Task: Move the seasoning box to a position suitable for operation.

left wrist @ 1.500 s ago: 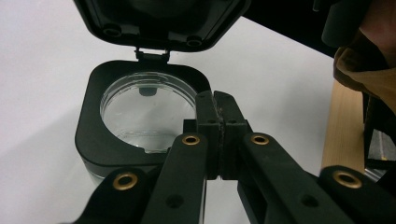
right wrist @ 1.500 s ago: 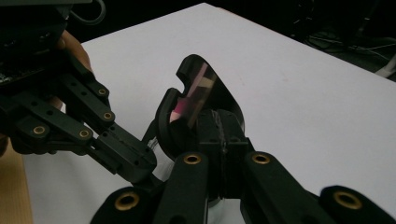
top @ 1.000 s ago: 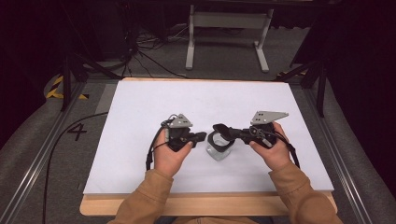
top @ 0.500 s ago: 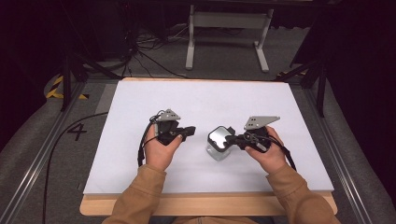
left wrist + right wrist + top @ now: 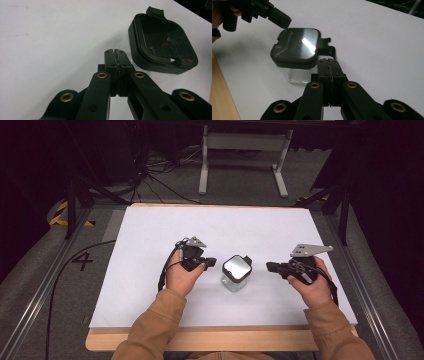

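Box: a small clear box (image 5: 235, 279) with a black lid (image 5: 236, 267) stands on the white sheet (image 5: 150, 230), near its middle, between the two grippers.
Lid: shut flat on the box, its glossy pane catching the light; a black tab (image 5: 327, 47) sticks out from one edge.
Left gripper: the left gripper (image 5: 212, 262) points toward the box from the left in the high view, its tip just beside the lid.
Left jaws: pressed together, pad to pad, with nothing between them in the left gripper view (image 5: 115, 53).
Left contact: the tip lies close to the lid's edge; whether it touches cannot be told.
Right gripper: the right gripper (image 5: 270, 266) points toward the box from the right, with a strip of bare sheet between its tip and the box.
Right jaws: pressed together and empty in the right gripper view (image 5: 328, 61).
Right contact: apart from the box in the high view; in its own view the tip overlaps the tab only by line of sight.
Hands: the left hand (image 5: 182, 277) and right hand (image 5: 314, 287) each grip their tool's handle, tan sleeves coming in from the near edge.
Table: the sheet covers a wooden table (image 5: 210, 340), whose bare edge shows along the near side.
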Motion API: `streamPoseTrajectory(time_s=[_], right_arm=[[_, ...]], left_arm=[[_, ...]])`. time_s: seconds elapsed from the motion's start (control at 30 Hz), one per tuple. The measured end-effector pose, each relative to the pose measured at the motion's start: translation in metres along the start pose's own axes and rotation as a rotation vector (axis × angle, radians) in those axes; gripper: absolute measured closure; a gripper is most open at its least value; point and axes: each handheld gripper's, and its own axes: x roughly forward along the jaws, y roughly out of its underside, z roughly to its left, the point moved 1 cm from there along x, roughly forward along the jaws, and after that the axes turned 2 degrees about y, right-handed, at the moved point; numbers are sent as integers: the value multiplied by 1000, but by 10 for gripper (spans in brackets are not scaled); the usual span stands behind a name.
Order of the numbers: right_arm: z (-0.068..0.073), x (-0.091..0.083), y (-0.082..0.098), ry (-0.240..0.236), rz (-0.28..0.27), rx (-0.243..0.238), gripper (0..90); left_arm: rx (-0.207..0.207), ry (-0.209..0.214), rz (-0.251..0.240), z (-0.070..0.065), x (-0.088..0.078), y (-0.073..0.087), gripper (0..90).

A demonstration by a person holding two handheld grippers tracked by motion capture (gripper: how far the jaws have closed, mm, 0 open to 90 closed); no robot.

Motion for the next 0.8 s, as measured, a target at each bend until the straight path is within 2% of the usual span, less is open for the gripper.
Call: streamPoseTrajectory(time_s=[0.13,0.37,0.43,0.53,0.63,0.77,0.8], right_arm=[[-14,-20,9,48,-18,48,900],[-28,-38,15,91,-44,90,900],[-30,-41,16,94,-49,100,900],[-32,-41,16,91,-51,103,900],[-32,-39,15,86,-50,100,900],[-31,-35,12,78,-52,93,900],[-31,-35,11,73,-53,96,900]], left_arm=[[5,22,47,3,15,-1,898],[32,59,87,-1,31,-1,882],[48,40,102,-3,31,-1,897],[40,52,108,-3,31,1,897],[51,48,120,-6,30,2,897],[62,77,126,-13,31,4,897],[70,76,143,-16,32,5,897]])
